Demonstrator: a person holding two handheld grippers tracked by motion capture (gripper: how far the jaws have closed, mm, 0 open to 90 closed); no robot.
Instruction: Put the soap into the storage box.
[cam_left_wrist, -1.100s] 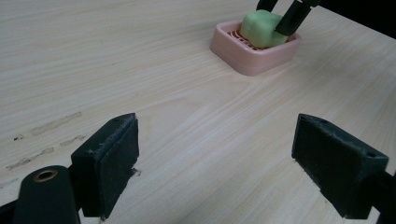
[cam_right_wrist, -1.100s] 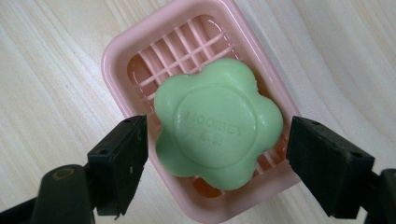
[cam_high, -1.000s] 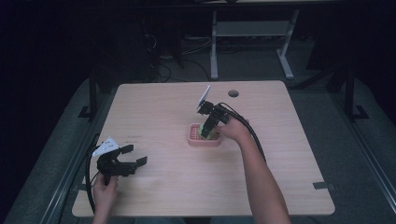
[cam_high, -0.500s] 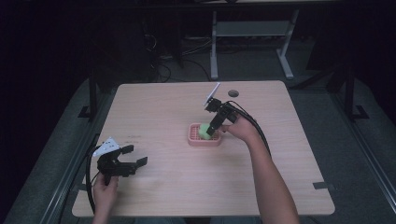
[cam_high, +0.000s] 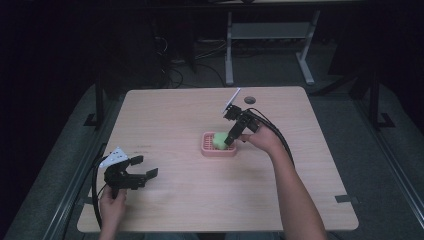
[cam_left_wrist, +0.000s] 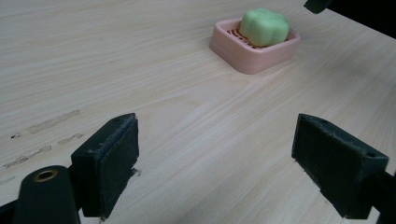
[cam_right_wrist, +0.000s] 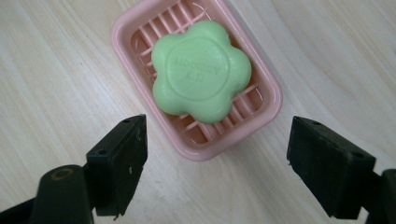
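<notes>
Right gripper over soap dish, mid-tabletop.

Pink soap dish (cam_high: 218, 145) sat near the middle of the wooden tabletop (cam_high: 170, 112), green soap (cam_high: 220, 139) lying in it. Right gripper (cam_high: 232, 138) hung just above the dish's right end, jaws pointing down at the soap. Left gripper (cam_high: 144, 174) rested near the front left corner, jaws spread, well apart from the dish. Small dark round spot (cam_high: 249, 101) lay near the far edge.

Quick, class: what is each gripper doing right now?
Left gripper: open, holding nothing.
Right gripper: open, above the green flower-shaped soap in the pink slatted dish.
</notes>
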